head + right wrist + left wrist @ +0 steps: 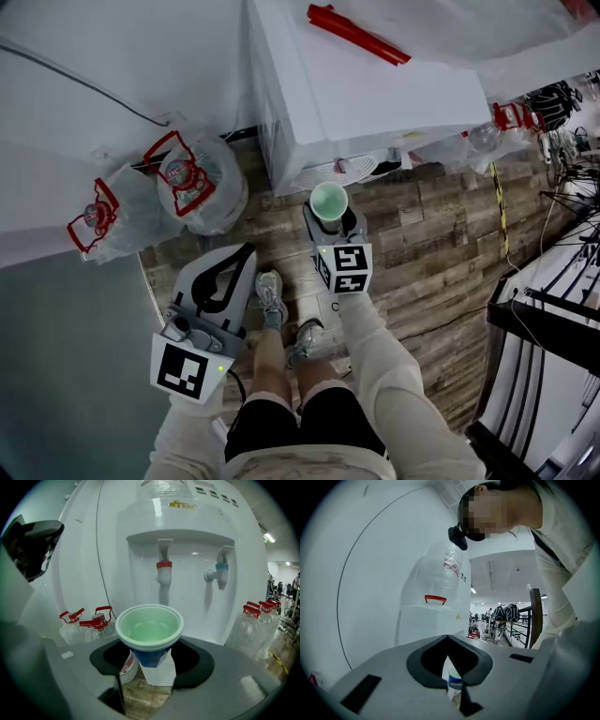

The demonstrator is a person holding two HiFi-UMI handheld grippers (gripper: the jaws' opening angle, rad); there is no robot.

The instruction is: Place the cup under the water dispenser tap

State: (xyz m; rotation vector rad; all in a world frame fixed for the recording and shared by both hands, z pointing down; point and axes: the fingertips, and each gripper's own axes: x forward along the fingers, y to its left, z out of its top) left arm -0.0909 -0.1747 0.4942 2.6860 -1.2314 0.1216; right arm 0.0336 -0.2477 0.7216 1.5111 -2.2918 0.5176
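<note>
Holding cup (149, 627) clamped in right gripper (150, 656), short of water dispenser (187, 531). We judge: keep rim level, centre it under red tap (163, 571) at 12 o'clock. Left gripper (239, 261) jaws together, empty.

A person is wearing a cream long-sleeved top, with the left sleeve (183, 436) and right sleeve (394, 375) both loose and creased, black shorts (309, 417) and grey sneakers (270, 295). A black headset (458, 536) is sitting on the head, and a dark strap (543, 545) is crossing the shoulder. The left gripper (246, 255) and right gripper (330, 217) are showing pale grey shells with black lining round the jaw openings. Each is carrying a white cube, left (183, 367) and right (345, 267), printed with black square markers, with a small green light glowing beside it. A silver knob (174, 328) is standing on the left gripper, and a black cable (236, 386) is trailing from it.
</note>
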